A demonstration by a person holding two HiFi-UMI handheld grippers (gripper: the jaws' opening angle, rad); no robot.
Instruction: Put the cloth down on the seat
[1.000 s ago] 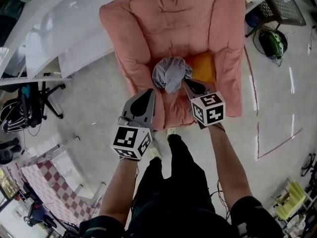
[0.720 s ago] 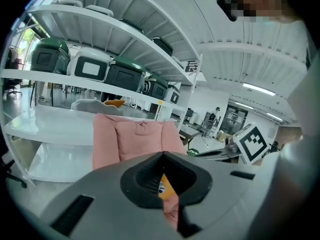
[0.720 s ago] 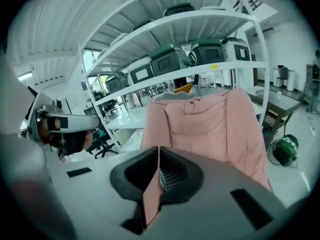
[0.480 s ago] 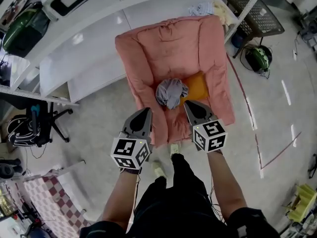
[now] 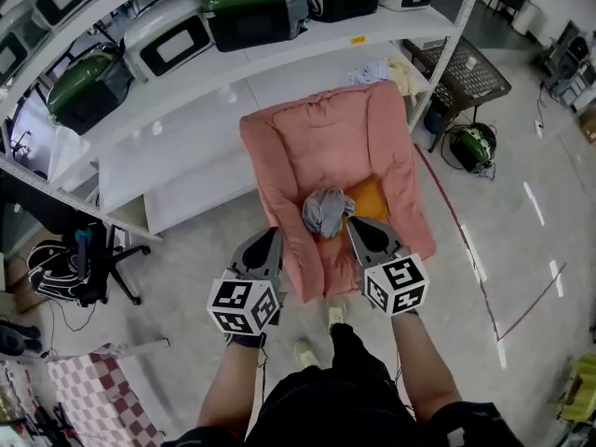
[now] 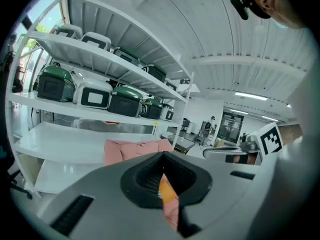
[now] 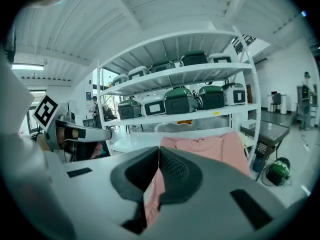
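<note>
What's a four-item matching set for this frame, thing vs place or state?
Things:
1. grey cloth
2. right gripper
3. green cooker
4. black office chair

Places or states:
A. on the floor, at the left of the armchair in the head view
B. jaws shut, nothing between them
C. bunched on the armchair seat
D. on the white shelf behind the armchair

Pairs: 1-C, 2-B, 3-D, 4-A

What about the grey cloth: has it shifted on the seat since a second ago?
No. The grey cloth still lies against the orange cushion's left edge.
</note>
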